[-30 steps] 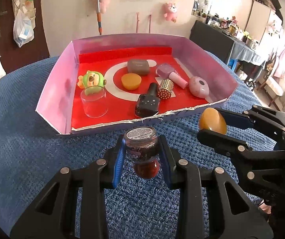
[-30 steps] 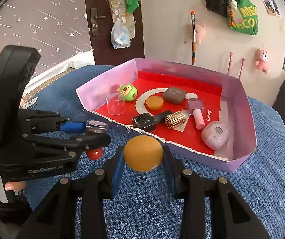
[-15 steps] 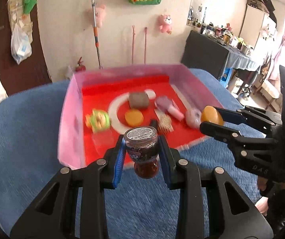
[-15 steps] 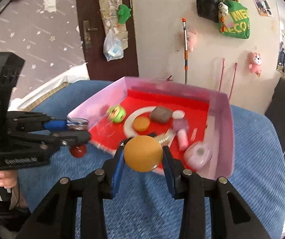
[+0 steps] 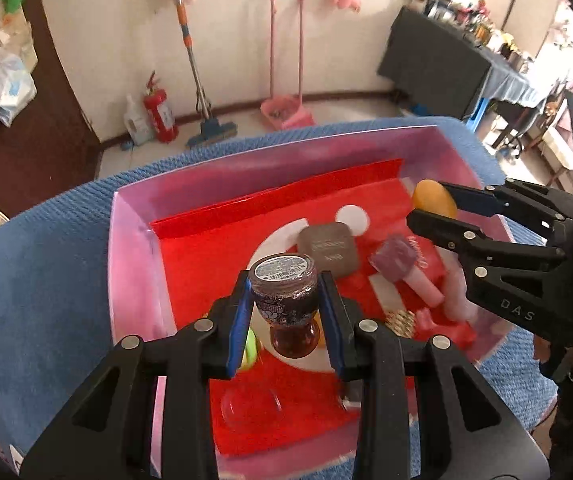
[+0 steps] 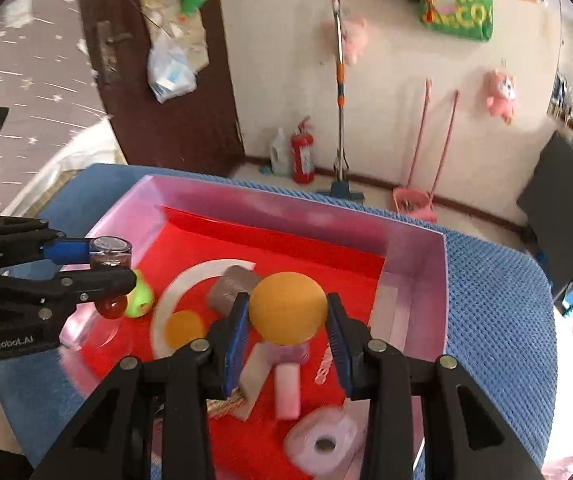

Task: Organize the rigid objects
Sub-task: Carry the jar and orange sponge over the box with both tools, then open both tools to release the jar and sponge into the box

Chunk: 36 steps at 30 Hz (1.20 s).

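Tray [image 5: 134, 248]: pale pink walls, glossy red floor with a white ring and white dot.
Desk covering [image 6: 498, 320]: blue, coarse woven texture.
Left tongs [image 5: 284, 316]: black arms, blue pads.
Right tongs [image 6: 286, 334]: black arms, blue pads.
Small bottle [image 5: 284, 292]: dark glittery body, grey speckled printed end, red-brown rounded cap.
Round puff [image 6: 287, 308]: plain orange-yellow.
Flat case [image 5: 328, 250]: grey-brown.
Toy figure [image 6: 139, 299]: lime green.
Disc [image 6: 184, 328]: orange.
Stick-shaped item [image 6: 286, 390]: pale pink.
Oval case [image 6: 322, 440]: light pink with a grey centre.
Wall: cream, hung with pink plush toys.
Fire extinguisher [image 6: 302, 156]: red.
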Tool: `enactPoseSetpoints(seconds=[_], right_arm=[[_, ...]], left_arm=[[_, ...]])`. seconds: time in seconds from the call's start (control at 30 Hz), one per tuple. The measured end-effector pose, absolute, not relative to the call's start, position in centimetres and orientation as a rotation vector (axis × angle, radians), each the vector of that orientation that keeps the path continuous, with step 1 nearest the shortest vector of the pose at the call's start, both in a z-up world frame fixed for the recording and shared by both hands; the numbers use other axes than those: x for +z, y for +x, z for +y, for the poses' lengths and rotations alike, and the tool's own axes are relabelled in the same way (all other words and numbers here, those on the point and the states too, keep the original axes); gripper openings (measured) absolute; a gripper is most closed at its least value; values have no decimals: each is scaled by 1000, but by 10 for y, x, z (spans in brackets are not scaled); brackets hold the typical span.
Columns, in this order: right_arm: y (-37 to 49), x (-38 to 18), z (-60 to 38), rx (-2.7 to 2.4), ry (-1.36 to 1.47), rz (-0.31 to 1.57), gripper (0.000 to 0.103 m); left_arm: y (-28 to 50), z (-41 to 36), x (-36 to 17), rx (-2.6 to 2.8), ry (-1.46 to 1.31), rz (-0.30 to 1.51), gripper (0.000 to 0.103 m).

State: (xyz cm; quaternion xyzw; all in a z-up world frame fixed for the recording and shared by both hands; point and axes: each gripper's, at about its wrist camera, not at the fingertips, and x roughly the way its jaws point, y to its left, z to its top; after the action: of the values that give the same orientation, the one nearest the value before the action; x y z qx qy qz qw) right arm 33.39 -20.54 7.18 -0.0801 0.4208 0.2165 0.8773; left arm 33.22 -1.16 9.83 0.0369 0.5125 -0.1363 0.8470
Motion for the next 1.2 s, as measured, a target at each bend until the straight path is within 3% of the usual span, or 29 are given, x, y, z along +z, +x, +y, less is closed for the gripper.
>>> enactPoseSetpoints(seconds=[0.33,1.2], right_arm=[[393,36,-192,385,-201,1064,40],[401,15,-183,331,-275,1122,40]], left_arm=[[386,-7,48,-260,43,1251,30],[393,-15,40,-226,48,1258,30]])
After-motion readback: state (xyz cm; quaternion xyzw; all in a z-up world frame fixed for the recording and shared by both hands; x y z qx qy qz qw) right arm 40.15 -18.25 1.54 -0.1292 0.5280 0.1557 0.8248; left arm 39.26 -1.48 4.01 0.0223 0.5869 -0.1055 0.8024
